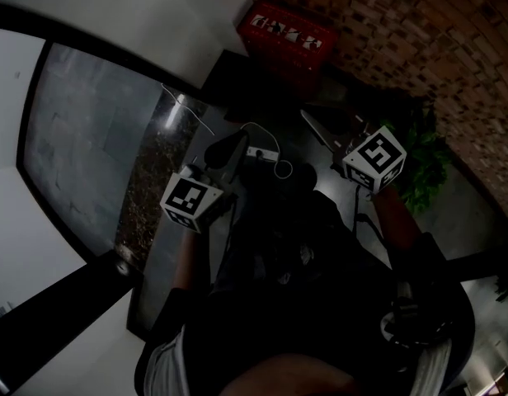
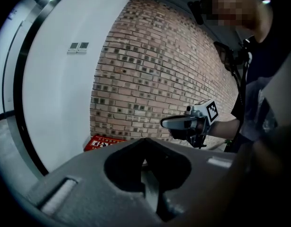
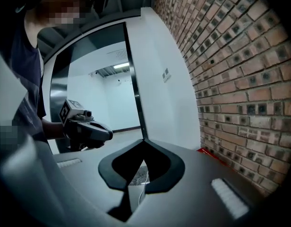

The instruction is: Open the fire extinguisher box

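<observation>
Red fire extinguisher box (image 1: 287, 35), with the left gripper (image 2: 145, 141) and right gripper (image 3: 144, 142) both held clear of it, jaws pressed together, empty

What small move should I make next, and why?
Probably bring both grippers closer to the red fire extinguisher box on the floor by the brick wall: the left gripper and right gripper are shut, empty and well short of it.

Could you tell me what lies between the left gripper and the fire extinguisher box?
In the head view, a white cable lies by the left gripper; the dark floor beyond, up to the box, looks bare.
</observation>
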